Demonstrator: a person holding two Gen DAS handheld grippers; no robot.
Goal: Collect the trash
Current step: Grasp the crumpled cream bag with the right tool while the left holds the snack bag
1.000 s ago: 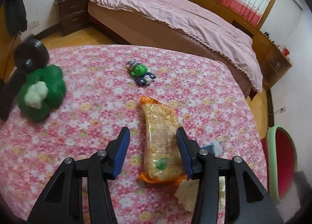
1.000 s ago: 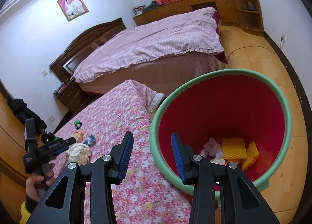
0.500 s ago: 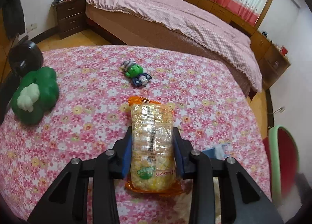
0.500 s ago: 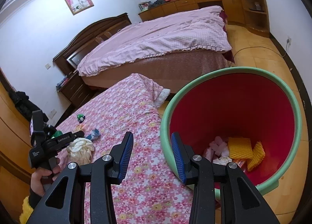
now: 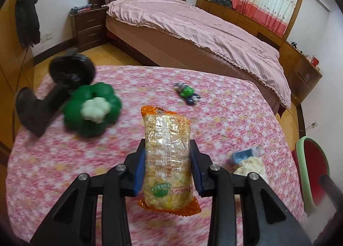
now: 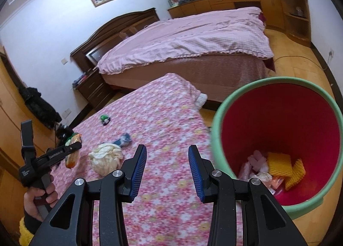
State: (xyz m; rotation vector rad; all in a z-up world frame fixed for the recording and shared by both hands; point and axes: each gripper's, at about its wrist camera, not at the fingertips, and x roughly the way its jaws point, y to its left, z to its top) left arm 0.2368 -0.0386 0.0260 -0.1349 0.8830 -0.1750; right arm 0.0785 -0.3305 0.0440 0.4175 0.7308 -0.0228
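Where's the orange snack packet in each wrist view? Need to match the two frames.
Left wrist: snack packet bottom centre, clamped in the left gripper.
Right wrist: same packet at far left, held in that gripper.
Shared landmark: crumpled cream paper on the floral cloth.

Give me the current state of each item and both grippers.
left gripper: shut on the snack packet.
snack packet: held above the table.
right gripper: open, holding nothing.
bin: upright, trash inside.
crumpled tissue: lying on the table.
blue wrapper: lying beside the tissue.
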